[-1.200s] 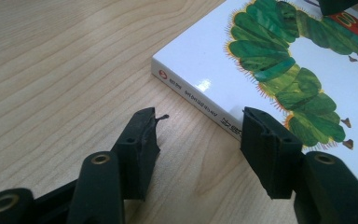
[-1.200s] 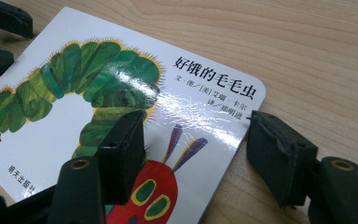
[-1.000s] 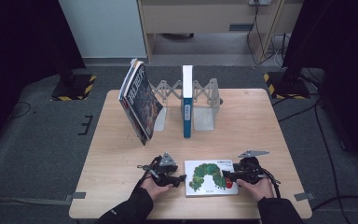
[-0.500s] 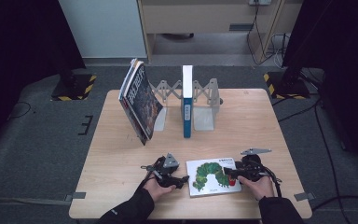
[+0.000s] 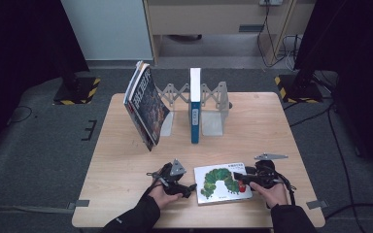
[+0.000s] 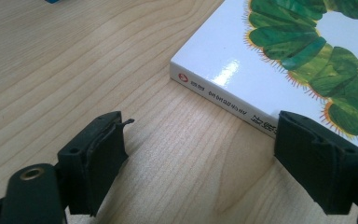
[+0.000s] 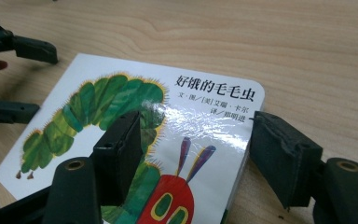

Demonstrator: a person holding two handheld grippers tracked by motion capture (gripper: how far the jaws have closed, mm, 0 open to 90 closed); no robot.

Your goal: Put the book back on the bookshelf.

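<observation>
A white picture book with a green caterpillar cover [image 5: 222,182] lies flat near the table's front edge. My left gripper [image 5: 192,187] sits just off the book's left side. Its jaws have just been opening, and in the left gripper view [image 6: 200,126] only bare wood lies between them, with the book's spine [image 6: 223,100] just ahead. My right gripper [image 5: 237,177] is at the book's right end. In the right gripper view [image 7: 196,121] one jaw hovers over the cover [image 7: 121,102] and the other stands beyond the book's edge, open.
At the table's back stands a grey accordion book rack [image 5: 212,104]. It holds an upright blue book [image 5: 194,111], and a dark-covered book [image 5: 145,109] leans at its left. Bare wooden tabletop [image 5: 252,131] lies between the rack and the grippers.
The left gripper's jaws have parted and now sit clear of the book's left edge. The book has shifted a little to the right. The right gripper has barely moved.
</observation>
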